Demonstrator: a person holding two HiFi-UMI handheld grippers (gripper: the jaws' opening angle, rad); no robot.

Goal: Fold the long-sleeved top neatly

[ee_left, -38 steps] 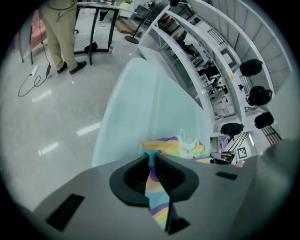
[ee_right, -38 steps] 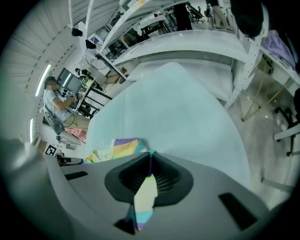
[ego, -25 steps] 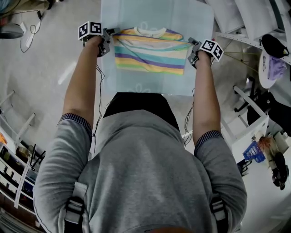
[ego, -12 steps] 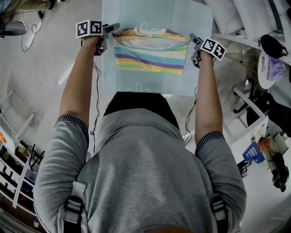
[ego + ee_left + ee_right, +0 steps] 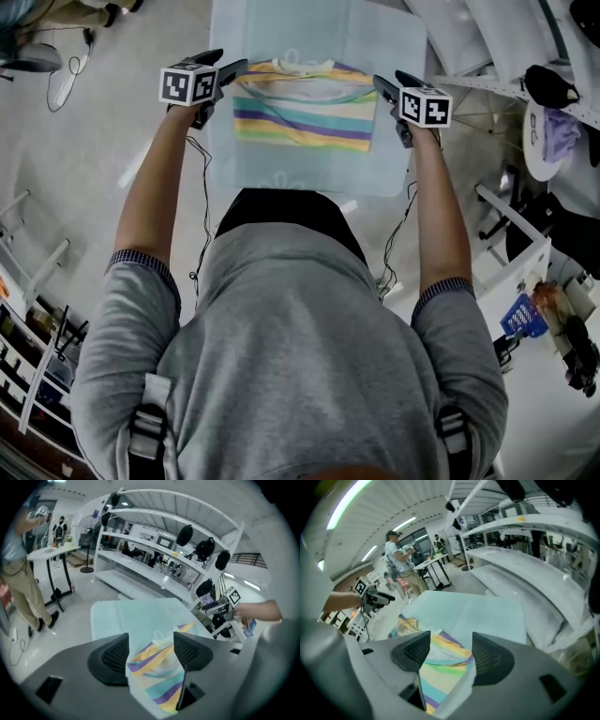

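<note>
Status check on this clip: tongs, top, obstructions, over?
Left tongs, right tongs: just been opening, nothing gripped. Striped top folded flat on blue mat, between them. Nothing in the way.

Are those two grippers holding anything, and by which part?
Nothing. The left gripper and right gripper have just been opening; their empty jaws stand apart above the folded striped top, which lies on the pale blue cloth.

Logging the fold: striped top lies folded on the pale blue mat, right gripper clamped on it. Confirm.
Not clamped: the right gripper view shows the right gripper with jaws apart, just opened further, pads off the striped top showing between them. It does lie folded on the pale blue mat.
</note>
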